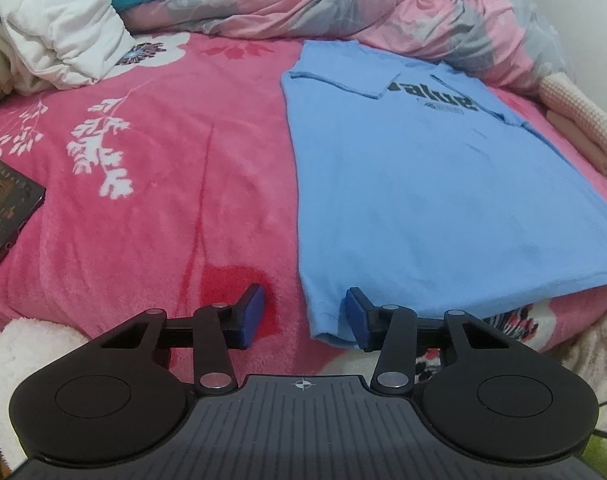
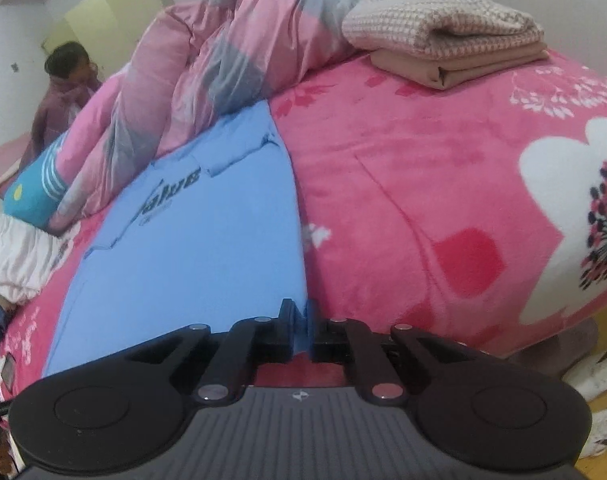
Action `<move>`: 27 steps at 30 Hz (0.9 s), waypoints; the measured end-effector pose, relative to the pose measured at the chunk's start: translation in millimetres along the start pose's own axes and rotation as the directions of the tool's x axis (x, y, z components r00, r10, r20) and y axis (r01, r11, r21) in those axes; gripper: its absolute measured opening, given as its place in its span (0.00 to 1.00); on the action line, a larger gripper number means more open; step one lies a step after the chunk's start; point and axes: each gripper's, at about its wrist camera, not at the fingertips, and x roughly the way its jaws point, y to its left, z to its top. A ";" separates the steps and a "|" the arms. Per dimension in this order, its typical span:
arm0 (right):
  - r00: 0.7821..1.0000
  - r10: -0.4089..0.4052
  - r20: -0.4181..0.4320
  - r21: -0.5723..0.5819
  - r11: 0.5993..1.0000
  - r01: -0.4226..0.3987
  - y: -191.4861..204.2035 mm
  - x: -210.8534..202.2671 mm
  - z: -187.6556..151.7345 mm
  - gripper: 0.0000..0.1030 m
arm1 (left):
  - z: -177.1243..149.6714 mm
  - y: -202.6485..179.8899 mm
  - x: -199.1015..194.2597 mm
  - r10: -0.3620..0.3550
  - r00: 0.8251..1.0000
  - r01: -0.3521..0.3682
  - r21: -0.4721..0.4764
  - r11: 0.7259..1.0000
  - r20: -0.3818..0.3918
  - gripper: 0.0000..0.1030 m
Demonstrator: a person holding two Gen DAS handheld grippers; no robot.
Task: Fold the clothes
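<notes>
At the near bed edge, the left gripper [image 1: 305,314] stands with jaws apart, straddling the shirt's [image 1: 423,184] near-left hem corner, placed as if to take hold of it. On the opposite hem corner the right gripper [image 2: 301,330] is clamped on blue cloth, likely so both corners can be lifted together. Farther off, the shirt lies flat on the pink blanket [image 1: 163,200], sleeves turned inward across its print, so the lettering is partly covered. Beyond, a quilt [image 1: 343,4] hides the collar.
</notes>
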 end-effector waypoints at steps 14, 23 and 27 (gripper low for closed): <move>0.987 -0.139 0.082 -0.191 0.970 0.153 44.9 -12.7 -4.9 0.15 | 4.5 -17.8 -25.3 0.017 0.996 -0.032 0.163 0.986 0.092 0.45; 0.963 0.170 -0.207 -0.510 0.821 -0.255 175.3 82.4 -68.8 0.15 | -20.8 -82.6 12.7 -0.061 0.996 0.033 0.406 0.913 0.057 0.46; 0.937 0.125 -0.325 -0.481 0.832 -0.278 168.3 78.7 -85.4 0.15 | -21.7 -64.9 -0.5 -0.102 0.994 0.084 0.359 0.930 0.029 0.46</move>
